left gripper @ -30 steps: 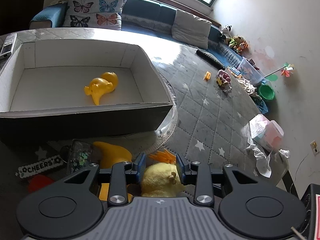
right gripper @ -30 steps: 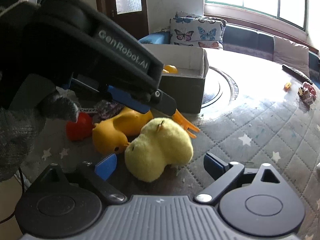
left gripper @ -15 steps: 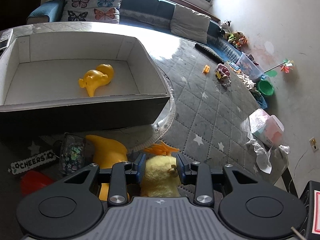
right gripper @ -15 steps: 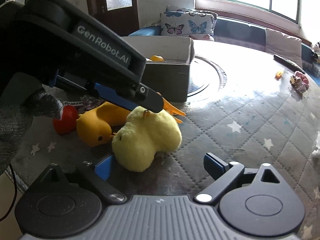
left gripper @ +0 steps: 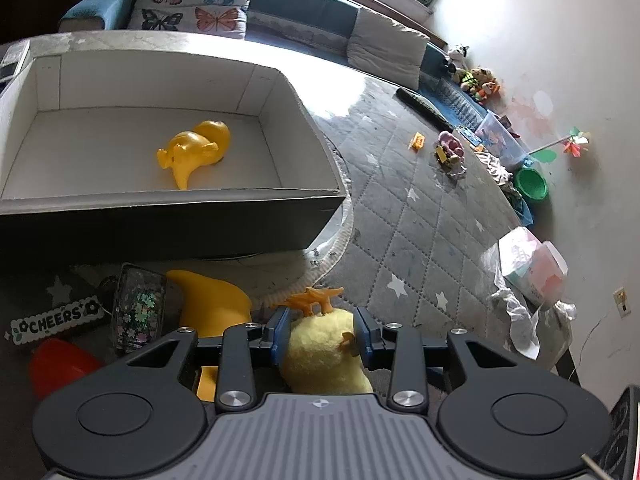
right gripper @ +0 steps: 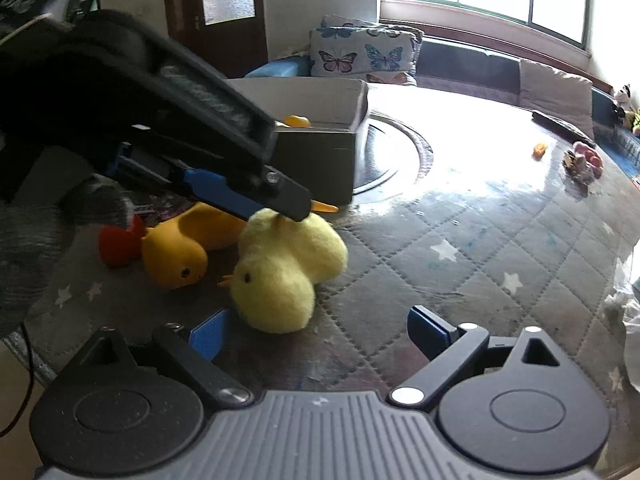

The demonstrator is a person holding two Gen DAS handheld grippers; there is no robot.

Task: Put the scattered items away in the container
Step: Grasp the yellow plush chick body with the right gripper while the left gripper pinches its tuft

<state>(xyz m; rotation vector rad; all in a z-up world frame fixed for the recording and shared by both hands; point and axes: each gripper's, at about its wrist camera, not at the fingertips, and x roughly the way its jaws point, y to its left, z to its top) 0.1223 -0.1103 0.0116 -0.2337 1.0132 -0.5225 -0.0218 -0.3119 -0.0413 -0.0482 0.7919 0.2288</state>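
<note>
My left gripper is shut on a fluffy yellow plush chick, which hangs just off the mat in the right wrist view, plush chick. The left gripper reaches in there from the upper left. Beside it lies an orange rubber duck, also seen as orange rubber duck. The open cardboard box stands ahead with a yellow toy inside. My right gripper is open, close to the chick, holding nothing.
A red ball, a glitter case and a "CHEERS" tag lie left of the duck. Small toys, a remote, a green bowl and a tissue pack are scattered to the right on the quilted mat.
The left gripper has risen with the plush chick, which now hangs off the mat with its beak down. The box sits lower and nearer in the left view. The right gripper stays open.
</note>
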